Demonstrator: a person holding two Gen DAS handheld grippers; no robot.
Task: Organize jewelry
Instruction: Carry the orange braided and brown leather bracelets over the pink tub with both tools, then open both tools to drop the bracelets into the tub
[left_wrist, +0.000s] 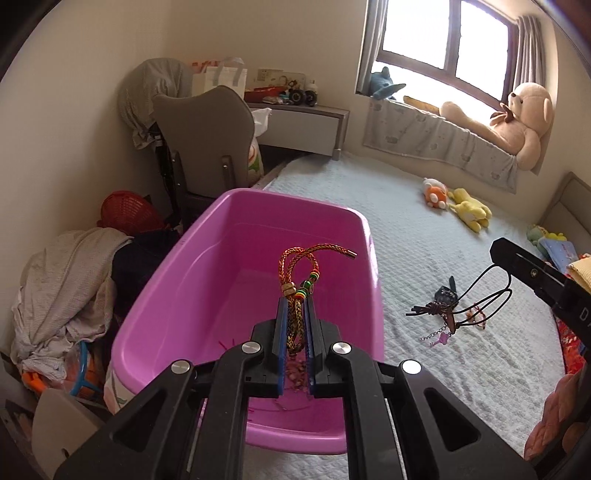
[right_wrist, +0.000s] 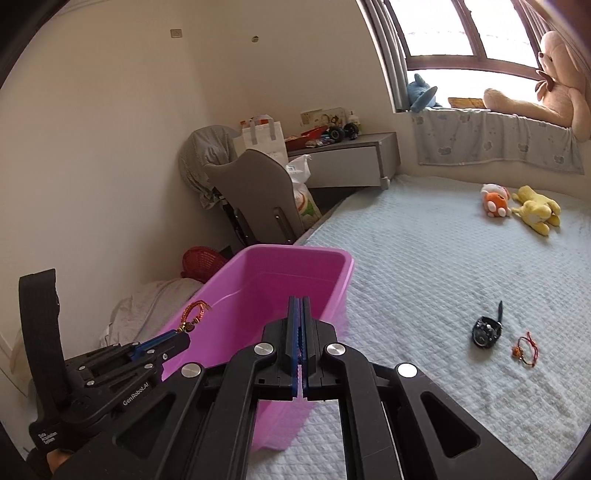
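Observation:
My left gripper (left_wrist: 295, 301) is shut on a red-and-gold braided cord bracelet (left_wrist: 295, 262) with coloured beads, held over the open pink plastic bin (left_wrist: 177, 295). In the right wrist view the left gripper (right_wrist: 184, 334) hangs at the bin's (right_wrist: 258, 288) left rim with the bracelet (right_wrist: 194, 312) sticking up. My right gripper (left_wrist: 496, 251) is shut on a black cord necklace (left_wrist: 480, 291), whose pendants and small chain dangle above the bed. From its own camera the right gripper (right_wrist: 300, 299) shows its pads together and the cord is hidden. A black watch (right_wrist: 487, 328) and a thin red bracelet (right_wrist: 524, 349) lie on the bed.
The bin stands at the edge of the white quilted bed (left_wrist: 424, 229). Small plush toys (left_wrist: 458, 203) lie farther back, and a big teddy bear (left_wrist: 517, 118) sits on the window sill. Left of the bed are a grey chair (left_wrist: 207, 140), a red basket (left_wrist: 125, 210) and heaped clothes (left_wrist: 62, 288).

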